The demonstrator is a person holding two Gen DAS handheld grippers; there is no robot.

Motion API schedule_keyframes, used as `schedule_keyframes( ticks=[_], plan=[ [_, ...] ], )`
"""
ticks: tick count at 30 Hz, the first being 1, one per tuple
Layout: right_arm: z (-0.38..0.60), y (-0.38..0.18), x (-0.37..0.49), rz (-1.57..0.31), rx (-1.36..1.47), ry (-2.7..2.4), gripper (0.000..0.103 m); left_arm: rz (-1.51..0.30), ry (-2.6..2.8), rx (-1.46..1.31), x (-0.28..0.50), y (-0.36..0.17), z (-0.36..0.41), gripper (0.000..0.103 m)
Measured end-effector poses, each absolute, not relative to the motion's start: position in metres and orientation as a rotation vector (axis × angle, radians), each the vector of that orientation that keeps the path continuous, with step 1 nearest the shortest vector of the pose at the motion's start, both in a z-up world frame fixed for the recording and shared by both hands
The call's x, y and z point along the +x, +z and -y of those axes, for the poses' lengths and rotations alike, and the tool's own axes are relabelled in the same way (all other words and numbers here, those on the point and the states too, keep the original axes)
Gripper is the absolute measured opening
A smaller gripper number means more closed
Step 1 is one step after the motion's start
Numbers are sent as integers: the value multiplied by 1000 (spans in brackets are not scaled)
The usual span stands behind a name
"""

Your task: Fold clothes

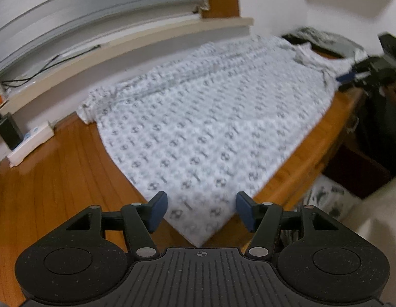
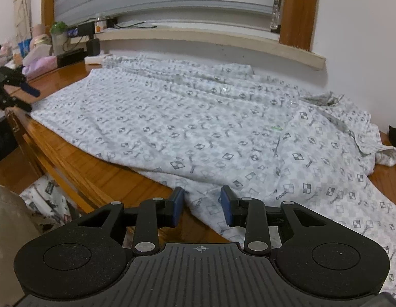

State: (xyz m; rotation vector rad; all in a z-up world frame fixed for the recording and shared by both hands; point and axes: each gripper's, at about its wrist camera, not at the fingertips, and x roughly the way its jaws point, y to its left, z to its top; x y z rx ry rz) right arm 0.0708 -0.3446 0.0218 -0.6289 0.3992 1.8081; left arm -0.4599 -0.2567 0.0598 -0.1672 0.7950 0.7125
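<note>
A white button-up shirt (image 1: 203, 128) with a grey checker print lies spread flat on the wooden table (image 1: 57, 179). My left gripper (image 1: 201, 211) is open, its blue pads on either side of the shirt's near hem corner. In the right wrist view the same shirt (image 2: 198, 128) stretches to the collar at the right. My right gripper (image 2: 202, 206) is open too, with a fold of the shirt's near edge between its pads. The right gripper (image 1: 351, 76) shows in the left wrist view at the far right edge. The left gripper (image 2: 26, 92) shows at the far left of the right wrist view.
A window sill (image 2: 198, 38) with cables, a bottle and small items runs along the wall behind the table. A white power strip (image 1: 31, 143) and black adapter sit at the left. Pink cloth and boxes (image 2: 36, 61) crowd the far left corner. Patterned fabric (image 2: 47, 199) lies below the table edge.
</note>
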Motion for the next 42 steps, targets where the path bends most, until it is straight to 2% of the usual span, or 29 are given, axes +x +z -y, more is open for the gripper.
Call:
schedule_keyframes(
  ticks=[2, 5, 13, 16, 18, 19, 21, 30, 39, 41, 42],
  plan=[
    [345, 21, 71, -392, -625, 1802, 29, -803, 700, -169, -458, 57, 257, 64],
    [348, 22, 71, -375, -615, 1790, 10, -803, 673, -171, -456, 54, 257, 63],
    [359, 26, 76, -392, -615, 1806, 7, -840, 624, -131, -455, 53, 261, 63],
    [363, 27, 78, -397, -617, 1812, 7, -826, 615, -148, -458, 55, 257, 49],
    [361, 29, 77, -382, -615, 1811, 8, -820, 603, -173, -461, 57, 253, 26],
    [360, 31, 76, -374, -614, 1810, 8, -817, 599, -185, -462, 58, 251, 8],
    [358, 33, 75, -357, -612, 1809, 8, -809, 618, -199, -465, 60, 246, 4],
    [329, 65, 68, -125, -643, 1750, 7, -634, 706, -222, -475, 107, 206, 3],
    [219, 63, 58, -10, -767, 1646, 7, -659, 802, -229, -428, 119, 105, 3],
    [191, 55, 56, -13, -791, 1615, 8, -678, 841, -263, -421, 110, 85, 8],
    [179, 52, 55, -18, -797, 1599, 12, -685, 863, -272, -421, 104, 82, 9]
  ],
)
